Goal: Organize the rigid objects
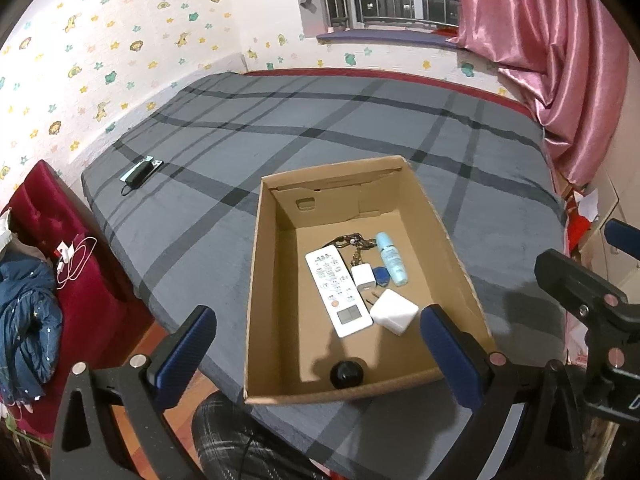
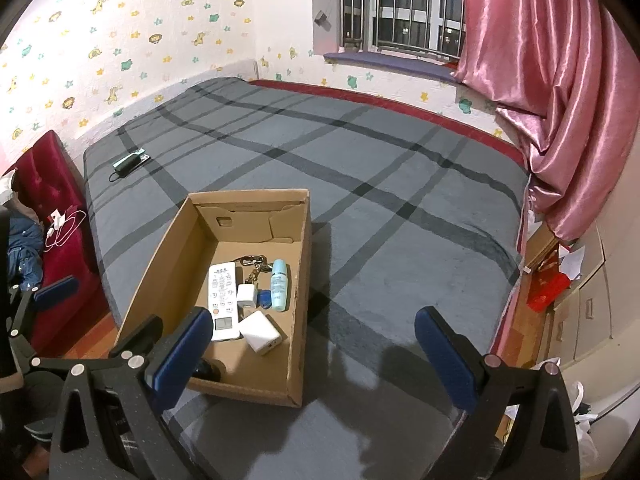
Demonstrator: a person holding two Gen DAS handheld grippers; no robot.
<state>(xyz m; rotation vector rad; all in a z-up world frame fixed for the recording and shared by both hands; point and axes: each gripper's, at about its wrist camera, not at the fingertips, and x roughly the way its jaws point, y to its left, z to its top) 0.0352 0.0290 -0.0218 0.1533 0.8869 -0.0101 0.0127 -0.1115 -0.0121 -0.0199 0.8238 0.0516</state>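
Observation:
An open cardboard box (image 1: 264,280) (image 2: 298,320) lies on the grey plaid bed. Inside it lie a white remote control (image 1: 336,292) (image 2: 222,292), a large white charger (image 1: 394,311) (image 2: 260,332), a small white plug (image 1: 363,276) (image 2: 246,295), a blue key fob (image 1: 382,276) (image 2: 265,299), a pale blue bottle (image 1: 392,258) (image 2: 279,280), a chain of keys (image 1: 354,242) (image 2: 254,264) and a black round object (image 1: 347,374) (image 2: 206,370). My left gripper (image 1: 316,356) hovers open above the box's near end. My right gripper (image 2: 314,360) is open over the bed, right of the box. Both hold nothing.
A dark adapter with a cable (image 1: 140,172) (image 2: 128,164) lies at the bed's far left corner. A red headboard (image 1: 76,280) with a white cable and a blue jacket (image 1: 24,320) stands left. Pink curtains (image 2: 560,100) and drawers (image 2: 592,308) are on the right.

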